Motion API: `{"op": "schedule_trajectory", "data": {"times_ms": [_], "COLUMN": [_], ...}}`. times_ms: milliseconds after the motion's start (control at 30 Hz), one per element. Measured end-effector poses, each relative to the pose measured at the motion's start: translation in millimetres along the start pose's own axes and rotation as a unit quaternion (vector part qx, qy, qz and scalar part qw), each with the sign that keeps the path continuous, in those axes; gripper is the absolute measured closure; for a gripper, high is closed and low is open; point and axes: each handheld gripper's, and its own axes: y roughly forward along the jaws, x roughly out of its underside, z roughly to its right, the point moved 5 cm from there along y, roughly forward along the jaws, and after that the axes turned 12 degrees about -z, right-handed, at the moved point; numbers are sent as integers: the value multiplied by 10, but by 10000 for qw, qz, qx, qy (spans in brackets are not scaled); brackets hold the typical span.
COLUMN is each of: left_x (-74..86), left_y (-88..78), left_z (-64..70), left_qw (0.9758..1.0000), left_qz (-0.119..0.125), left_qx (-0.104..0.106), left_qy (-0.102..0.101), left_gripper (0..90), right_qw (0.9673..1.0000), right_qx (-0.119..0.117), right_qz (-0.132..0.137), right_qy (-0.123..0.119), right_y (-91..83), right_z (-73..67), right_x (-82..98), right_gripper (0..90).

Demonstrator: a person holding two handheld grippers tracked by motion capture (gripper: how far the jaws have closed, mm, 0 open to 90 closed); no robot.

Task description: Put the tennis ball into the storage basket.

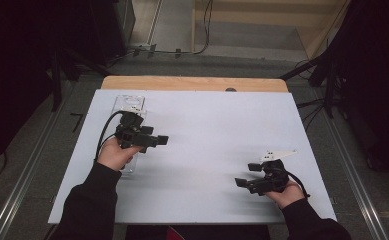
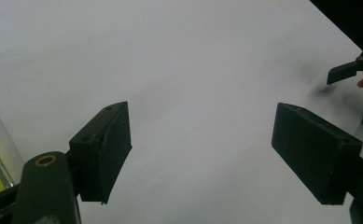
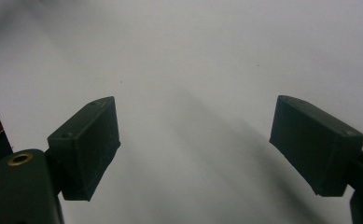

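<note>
- High view: left gripper (image 1: 157,140), jaws apart and empty, hovers mid-left beside a clear plastic tray (image 1: 130,103).
- Right gripper (image 1: 246,181), lower right, likewise gapes empty.
- Best approach: square the jaws on the tray's rim first.

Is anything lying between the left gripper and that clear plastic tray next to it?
Nothing visible. The left gripper hangs open right beside the clear tray, its jaws pointing away across the bare white board.

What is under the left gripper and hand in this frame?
A clear plastic tray lies on the white table, running beneath the left gripper and hand. Its middle is covered; whether it holds anything cannot be told.
</note>
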Motion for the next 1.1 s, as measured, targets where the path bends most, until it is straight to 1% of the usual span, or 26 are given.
{"op": "schedule_trajectory", "data": {"times_ms": [100, 300, 467, 533, 567, 700, 800, 867, 967, 1100], "left_x": [29, 101, 162, 185, 196, 254, 298, 330, 381, 431], "left_y": [8, 32, 51, 56, 64, 81, 90, 98, 107, 112], "left_z": [17, 57, 69, 81, 88, 114, 129, 137, 152, 165], "left_qw": [10000, 10000, 9999, 9999, 9999, 9998, 9998, 9998, 9997, 9996], "left_qz": [2, -18, -65, -48, -34, -38, -71, -64, -108, -69], "left_qx": [56, 81, 54, 117, 117, 89, 104, 149, 126, 124], "left_qy": [2, 49, 54, 57, 55, 157, 154, 137, 194, 238], "left_gripper": [208, 208, 208, 208, 208, 208, 208, 208, 208, 208], "right_qw": [10000, 10000, 10000, 10000, 10000, 10000, 10000, 10000, 10000, 10000], "right_qx": [4, 6, 5, 7, 6, 7, 16, 12, 12, 12], "right_qz": [-3, -8, -4, -7, -7, -3, -4, -8, -1, -17], "right_qy": [-4, 1, 1, 2, 3, 1, -4, 3, -1, -3], "right_y": [0, -1, -1, 0, 0, -1, -1, -1, -1, 2], "right_z": [-1, 1, 0, 0, 0, 0, 1, 1, 2, -1], "right_x": [0, 0, 1, 1, 1, 1, 1, 2, 1, 1], "right_gripper": [138, 138, 138, 138, 138, 138, 138, 138, 138, 138]}}
